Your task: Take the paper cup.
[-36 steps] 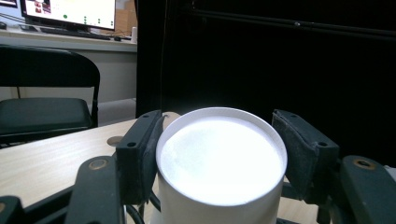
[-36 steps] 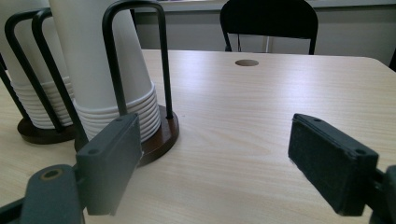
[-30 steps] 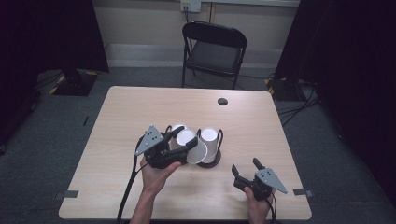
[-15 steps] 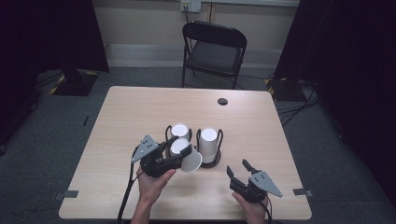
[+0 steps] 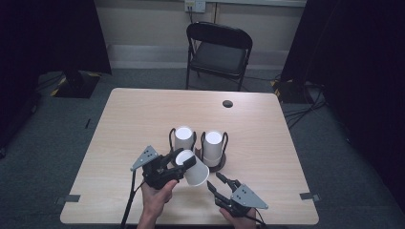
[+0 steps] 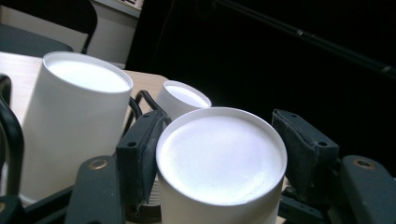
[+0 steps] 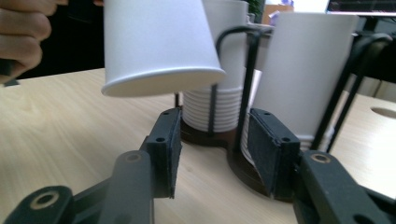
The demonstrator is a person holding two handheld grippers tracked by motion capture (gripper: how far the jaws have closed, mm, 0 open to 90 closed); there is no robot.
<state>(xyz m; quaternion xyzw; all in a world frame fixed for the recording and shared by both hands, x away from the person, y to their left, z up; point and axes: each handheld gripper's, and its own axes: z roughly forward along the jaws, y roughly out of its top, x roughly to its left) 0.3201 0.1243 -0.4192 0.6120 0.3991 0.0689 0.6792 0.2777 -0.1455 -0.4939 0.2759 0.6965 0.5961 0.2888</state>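
Note:
A white paper cup [image 5: 196,172] hangs upside down and tilted just in front of two stacks of white cups, with my left gripper [image 5: 184,162] shut on it. In the left gripper view the cup's base [image 6: 219,163] faces me between the pads [image 6: 140,158]. The stacks [image 5: 184,138] [image 5: 213,145] stand in black wire holders on a dark base [image 7: 243,172]. My right gripper [image 5: 214,180] sits low near the table's front edge, right of the held cup. Its jaws [image 7: 212,149] have just been closing and stand partly apart with nothing between them, the held cup [image 7: 159,42] above them.
The wooden table [image 5: 133,119] has a small dark round hole [image 5: 228,103] at the back right. A black folding chair [image 5: 217,52] stands beyond the far edge. Dark curtains hang on both sides.
The left gripper has come down and toward the front edge with the cup. The right gripper has moved left toward the cup and its jaws have narrowed.

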